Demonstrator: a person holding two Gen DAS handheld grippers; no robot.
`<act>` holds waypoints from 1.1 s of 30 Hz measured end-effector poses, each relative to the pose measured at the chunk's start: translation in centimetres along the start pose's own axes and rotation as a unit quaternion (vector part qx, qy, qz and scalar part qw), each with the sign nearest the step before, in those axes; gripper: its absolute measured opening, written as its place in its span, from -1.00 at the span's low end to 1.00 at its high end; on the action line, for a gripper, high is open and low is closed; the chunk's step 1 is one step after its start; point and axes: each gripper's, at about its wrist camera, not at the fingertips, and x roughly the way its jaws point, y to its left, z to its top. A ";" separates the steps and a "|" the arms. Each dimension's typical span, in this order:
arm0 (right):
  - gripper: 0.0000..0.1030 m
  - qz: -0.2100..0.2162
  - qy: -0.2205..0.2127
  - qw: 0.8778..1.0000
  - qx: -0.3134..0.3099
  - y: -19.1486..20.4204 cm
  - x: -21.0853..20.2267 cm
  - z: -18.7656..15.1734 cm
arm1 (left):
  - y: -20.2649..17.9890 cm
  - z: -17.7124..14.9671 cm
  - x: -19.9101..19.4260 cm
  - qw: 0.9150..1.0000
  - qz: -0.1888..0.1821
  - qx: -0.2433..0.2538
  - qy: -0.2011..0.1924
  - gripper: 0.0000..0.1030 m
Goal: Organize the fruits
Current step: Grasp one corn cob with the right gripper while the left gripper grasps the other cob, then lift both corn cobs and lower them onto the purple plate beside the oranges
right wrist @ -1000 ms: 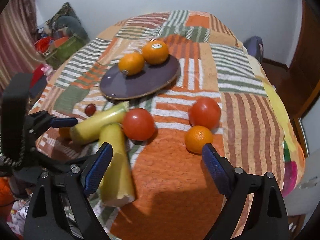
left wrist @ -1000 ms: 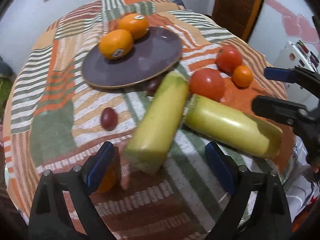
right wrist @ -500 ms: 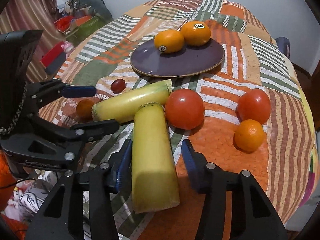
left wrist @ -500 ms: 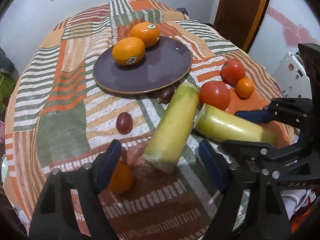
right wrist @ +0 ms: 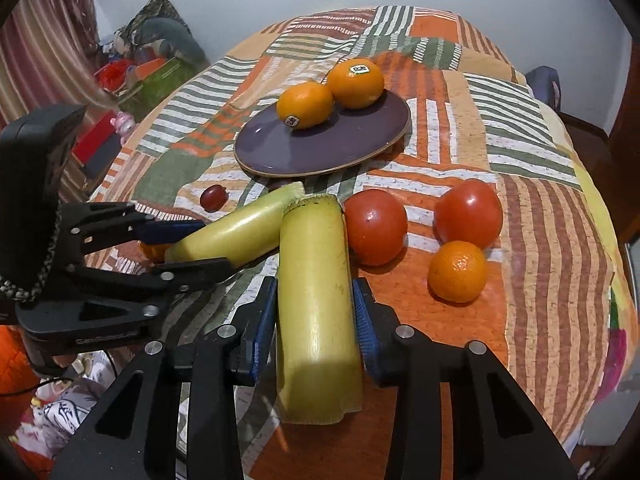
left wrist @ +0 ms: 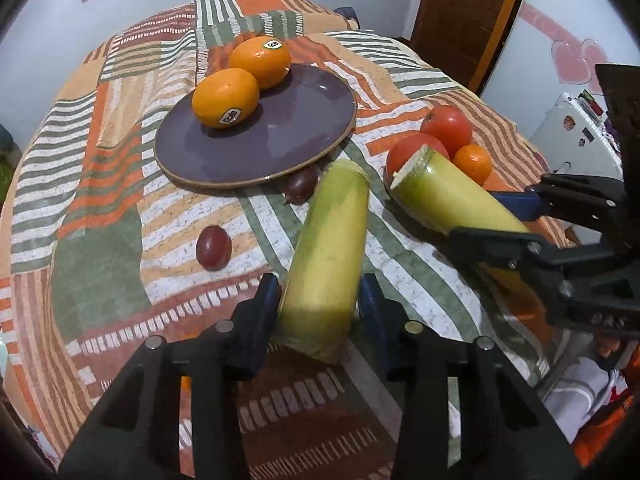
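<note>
Both grippers closed on a yellow-green stalk piece each, on the patchwork-covered table.

The left gripper (left wrist: 320, 300) has its blue pads pressed against the near end of the left stalk piece (left wrist: 330, 252), which lies on the tablecloth (left wrist: 100, 208) and points toward the purple plate (left wrist: 280, 136). The right gripper (right wrist: 316, 320) clamps the right stalk piece (right wrist: 316, 292) the same way; its far cut end sits just beside a tomato (right wrist: 376, 226). The two pieces meet near their far ends. A second tomato (right wrist: 468, 212) and a small tangerine (right wrist: 457, 271) lie close together to the right. Two stickered oranges (left wrist: 226, 97) touch each other on the plate's far side. A dark red plum (left wrist: 213, 247) lies left of the left piece, and a darker one (left wrist: 301, 189) rests at the plate's near rim.
</note>
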 end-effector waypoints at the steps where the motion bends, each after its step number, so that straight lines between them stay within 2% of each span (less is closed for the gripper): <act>1: -0.33 -0.001 0.001 1.000 -0.001 0.1 0.1 0.0 | 0.0 -0.2 -0.1 1.000 0.000 -0.001 0.000 -0.22; 15: -0.33 0.000 0.009 1.000 -0.013 0.4 -0.1 -0.6 | 0.1 -3.3 -2.6 0.999 -0.014 -0.010 0.027 -0.27; 21: -0.33 0.007 0.024 1.000 -0.018 0.2 0.4 -0.4 | 0.4 -2.2 -1.4 0.999 -0.018 -0.022 0.041 -0.26; 26: -0.31 0.006 0.035 0.999 -0.026 0.4 1.2 -0.4 | 0.2 -1.0 0.1 0.999 -0.012 -0.011 0.045 -0.26; 33: -0.33 0.013 0.026 0.999 -0.023 0.2 1.6 0.1 | 0.7 -0.1 1.2 0.998 -0.021 -0.031 0.045 -0.24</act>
